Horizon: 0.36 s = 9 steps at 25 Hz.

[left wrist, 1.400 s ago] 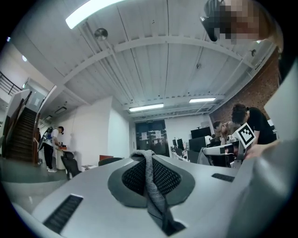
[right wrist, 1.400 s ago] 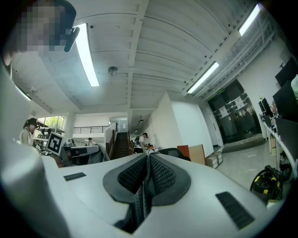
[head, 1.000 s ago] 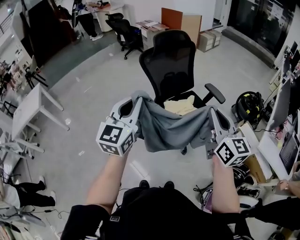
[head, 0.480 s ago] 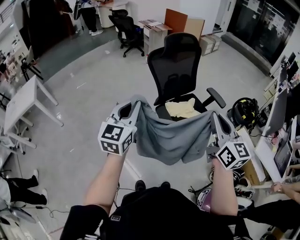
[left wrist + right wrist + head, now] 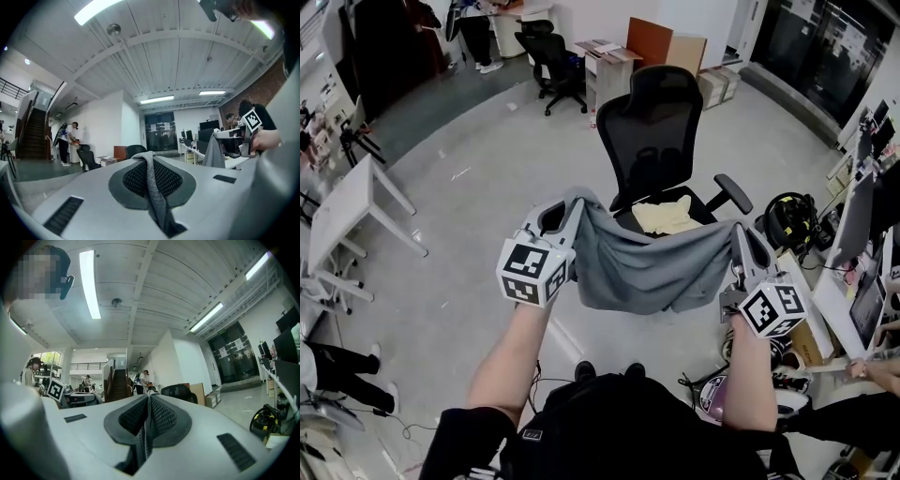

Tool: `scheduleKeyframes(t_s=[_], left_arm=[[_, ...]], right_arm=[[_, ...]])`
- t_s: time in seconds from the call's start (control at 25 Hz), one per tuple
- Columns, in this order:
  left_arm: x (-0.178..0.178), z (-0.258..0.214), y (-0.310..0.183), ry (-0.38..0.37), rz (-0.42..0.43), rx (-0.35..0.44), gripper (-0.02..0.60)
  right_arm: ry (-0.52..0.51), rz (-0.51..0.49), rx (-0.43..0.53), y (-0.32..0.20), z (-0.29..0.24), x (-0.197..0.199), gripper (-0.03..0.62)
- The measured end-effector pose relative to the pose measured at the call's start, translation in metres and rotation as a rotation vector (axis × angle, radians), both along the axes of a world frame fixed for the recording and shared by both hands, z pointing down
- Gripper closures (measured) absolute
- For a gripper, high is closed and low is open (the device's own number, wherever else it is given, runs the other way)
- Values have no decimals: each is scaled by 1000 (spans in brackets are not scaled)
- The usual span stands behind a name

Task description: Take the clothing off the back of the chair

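A grey garment [image 5: 647, 267] hangs stretched between my two grippers, in front of the black mesh office chair [image 5: 661, 122] and clear of its backrest. My left gripper [image 5: 572, 202] is shut on the garment's left corner; in the left gripper view the grey cloth [image 5: 152, 187] is pinched between the jaws of the left gripper [image 5: 149, 157]. My right gripper [image 5: 736, 230] is shut on the right corner, and the cloth [image 5: 144, 432] shows squeezed between the jaws of the right gripper [image 5: 149, 399]. A pale yellow cloth [image 5: 666, 217] lies on the chair's seat.
A white table [image 5: 356, 202] stands at the left. A second black chair [image 5: 548, 61] and cardboard boxes [image 5: 684, 47] are at the back. A black-and-yellow bag [image 5: 792, 220] and a desk [image 5: 853, 291] crowd the right, with gear on the floor below.
Both grippers have drawn the garment a little back from the chair. It sagged half a second ago and is now pulled tauter between them.
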<state>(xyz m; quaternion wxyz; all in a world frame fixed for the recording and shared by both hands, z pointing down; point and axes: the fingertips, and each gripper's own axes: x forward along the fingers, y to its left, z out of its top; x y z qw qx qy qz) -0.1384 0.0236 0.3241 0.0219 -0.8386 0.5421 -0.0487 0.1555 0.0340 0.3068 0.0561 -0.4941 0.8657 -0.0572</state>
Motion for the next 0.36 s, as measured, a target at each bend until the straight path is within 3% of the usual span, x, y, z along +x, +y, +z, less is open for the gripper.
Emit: scheduleKeyframes(t_s=[0.36], left_arm=[[12, 2, 7, 3, 20, 7, 572]], right_arm=[[6, 16, 11, 10, 1, 14, 568]])
